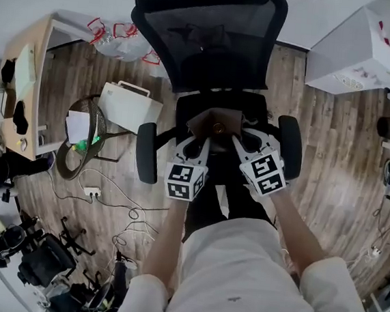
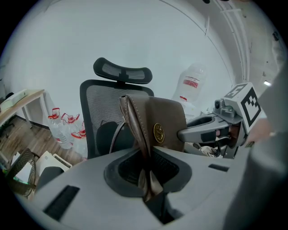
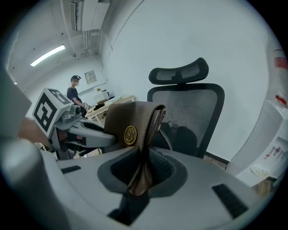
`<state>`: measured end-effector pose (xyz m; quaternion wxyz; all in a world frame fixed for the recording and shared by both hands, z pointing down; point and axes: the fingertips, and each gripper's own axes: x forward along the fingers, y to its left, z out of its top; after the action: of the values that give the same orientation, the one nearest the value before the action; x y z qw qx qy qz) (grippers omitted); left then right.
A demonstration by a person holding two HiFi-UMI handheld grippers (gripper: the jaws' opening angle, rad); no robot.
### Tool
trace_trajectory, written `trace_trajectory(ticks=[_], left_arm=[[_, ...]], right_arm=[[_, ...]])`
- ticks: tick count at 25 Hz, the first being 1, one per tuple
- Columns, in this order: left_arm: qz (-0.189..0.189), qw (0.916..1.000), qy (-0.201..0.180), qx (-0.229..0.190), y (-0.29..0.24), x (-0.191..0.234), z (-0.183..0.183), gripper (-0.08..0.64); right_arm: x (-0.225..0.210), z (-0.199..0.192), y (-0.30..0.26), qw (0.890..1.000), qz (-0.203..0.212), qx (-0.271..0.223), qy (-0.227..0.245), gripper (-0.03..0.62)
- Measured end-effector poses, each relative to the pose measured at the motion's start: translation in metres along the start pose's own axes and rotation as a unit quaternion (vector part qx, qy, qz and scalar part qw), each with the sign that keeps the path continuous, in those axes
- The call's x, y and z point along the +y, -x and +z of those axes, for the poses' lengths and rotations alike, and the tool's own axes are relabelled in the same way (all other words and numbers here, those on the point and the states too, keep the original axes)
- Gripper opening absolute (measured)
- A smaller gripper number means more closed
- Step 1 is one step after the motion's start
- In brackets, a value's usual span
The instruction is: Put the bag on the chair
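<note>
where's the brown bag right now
Centre of the head view: the brown bag is held over the chair seat, between the left claw and right claw.

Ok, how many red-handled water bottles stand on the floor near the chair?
3, in a cluster on the floor by the wall: one bottle nearest the desk, one in the middle, one beside the chair. More may hide behind the chair.

An office workroom. Mesh office chair [image 1: 207,40] top centre, desk [image 1: 41,48] at left edge, loose cables [image 1: 111,202] lower left.
</note>
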<state>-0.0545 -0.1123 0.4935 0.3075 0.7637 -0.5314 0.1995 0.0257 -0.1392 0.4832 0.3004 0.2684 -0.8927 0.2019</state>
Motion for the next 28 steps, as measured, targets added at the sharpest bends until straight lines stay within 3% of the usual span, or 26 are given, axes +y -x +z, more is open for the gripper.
trace_trajectory(ticks=[8, 18, 28], left_arm=[[-0.015, 0.9995, 0.027, 0.006, -0.026, 0.023, -0.028, 0.034], [-0.033, 0.9992, 0.012, 0.021, -0.065, 0.038, -0.056, 0.034], [-0.045, 0.9985, 0.001, 0.031, -0.096, 0.051, -0.075, 0.034]], right_arm=[[-0.005, -0.023, -0.036, 1.0, -0.01, 0.016, 0.0, 0.066], [-0.022, -0.061, -0.07, 0.999, -0.024, 0.014, -0.04, 0.066], [-0.035, -0.087, -0.098, 0.999, -0.024, 0.024, -0.042, 0.069]])
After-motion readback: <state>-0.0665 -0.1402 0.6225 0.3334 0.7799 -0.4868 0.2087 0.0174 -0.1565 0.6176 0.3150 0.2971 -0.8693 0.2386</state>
